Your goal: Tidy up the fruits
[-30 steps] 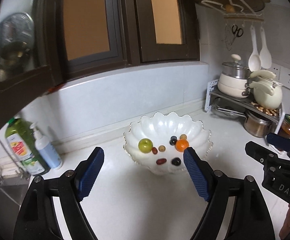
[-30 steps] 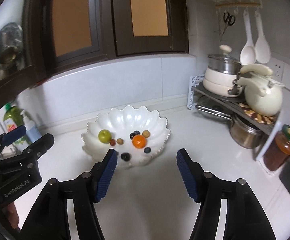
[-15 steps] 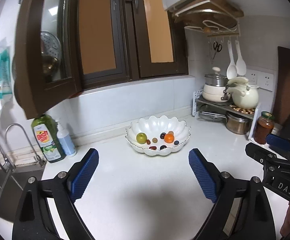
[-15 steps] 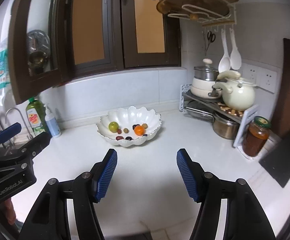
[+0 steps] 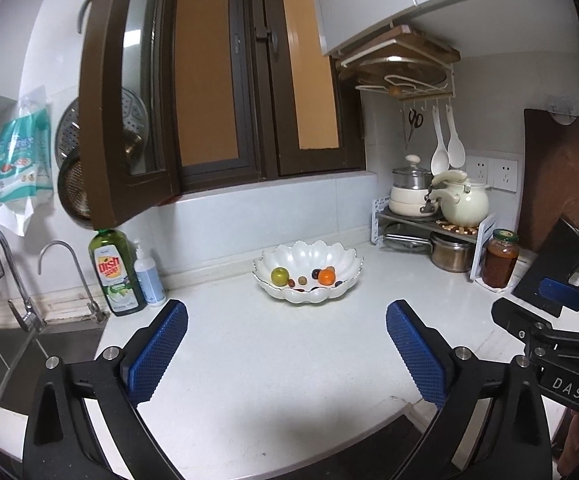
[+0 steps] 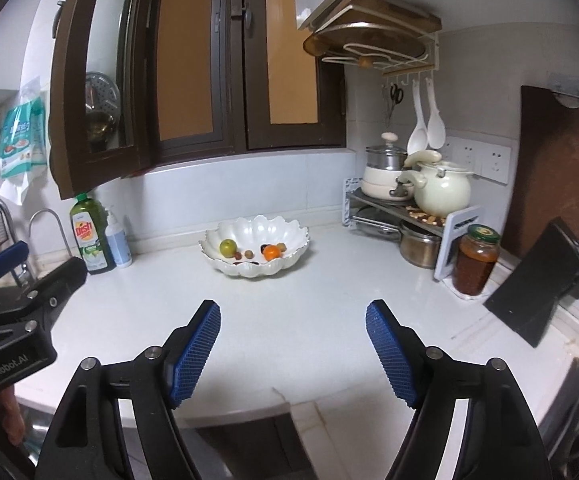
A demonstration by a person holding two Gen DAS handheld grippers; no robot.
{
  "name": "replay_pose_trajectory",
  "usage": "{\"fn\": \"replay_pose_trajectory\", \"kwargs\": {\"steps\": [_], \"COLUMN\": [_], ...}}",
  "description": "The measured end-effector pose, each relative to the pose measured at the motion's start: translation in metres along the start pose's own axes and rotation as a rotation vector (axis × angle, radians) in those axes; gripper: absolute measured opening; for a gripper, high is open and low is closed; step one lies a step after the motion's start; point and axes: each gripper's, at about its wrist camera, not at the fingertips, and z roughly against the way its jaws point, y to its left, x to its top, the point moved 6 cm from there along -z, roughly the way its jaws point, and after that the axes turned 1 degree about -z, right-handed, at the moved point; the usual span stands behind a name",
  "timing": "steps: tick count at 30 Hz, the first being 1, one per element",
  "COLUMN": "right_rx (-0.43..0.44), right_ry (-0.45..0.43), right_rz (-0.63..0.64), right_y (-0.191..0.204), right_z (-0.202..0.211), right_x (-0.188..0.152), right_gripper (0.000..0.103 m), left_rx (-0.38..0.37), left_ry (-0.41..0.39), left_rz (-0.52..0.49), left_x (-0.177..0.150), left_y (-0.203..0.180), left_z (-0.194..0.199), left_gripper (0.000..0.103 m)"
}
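A white scalloped bowl (image 5: 309, 276) (image 6: 255, 246) stands on the white counter near the back wall. Inside it lie a green apple (image 5: 279, 275) (image 6: 228, 246), an orange (image 5: 326, 277) (image 6: 271, 252) and several small dark and brown fruits. My left gripper (image 5: 287, 326) hangs well in front of the bowl, jaws still opening, nothing between them. My right gripper (image 6: 293, 320) is also far back from the bowl, jaws opening and empty. Each gripper shows at the edge of the other's view.
A dish soap bottle (image 5: 115, 274) and a pump bottle (image 5: 149, 276) stand left by the sink tap (image 5: 71, 276). At the right are a pot rack (image 5: 429, 220), a jar (image 5: 499, 258) and a leaning cutting board (image 5: 557, 176). An open cabinet door (image 5: 117, 120) hangs overhead.
Both grippers have pulled back from the bowl, which now looks small and far. Both pairs of jaws have spread wider. The fruits lie as before.
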Motion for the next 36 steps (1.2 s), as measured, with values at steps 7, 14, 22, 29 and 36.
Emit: {"fn": "replay_pose_trajectory", "kwargs": {"steps": [7,14,22,29,36], "right_rx": [0.004,0.001,0.006,0.018,0.014], "right_ry": [-0.034,-0.062,-0.072,-0.067,-0.071], "right_rz": [0.000,-0.001,0.011,0.015,0.019], "right_y": [-0.001,0.000,0.007,0.013,0.014], "right_z": [0.027,0.043,0.047,0.049,0.052], "right_x": [-0.006,-0.009,-0.009,-0.013,-0.014], "right_gripper": [0.077,0.077,0.077,0.077,0.077], "left_rx": [0.015,0.031,0.046,0.044,0.055], "left_ry": [-0.010,-0.024,-0.035,-0.023,-0.025], "left_rz": [-0.009,-0.019,-0.010,-0.011,-0.012], "left_x": [-0.006,-0.010,-0.011,-0.015,-0.016], "left_y": [-0.001,0.003,0.011,0.012,0.013], "left_z": [0.025,0.044,0.053,0.056,0.058], "left_gripper": [0.103,0.103,0.103,0.103,0.103]}}
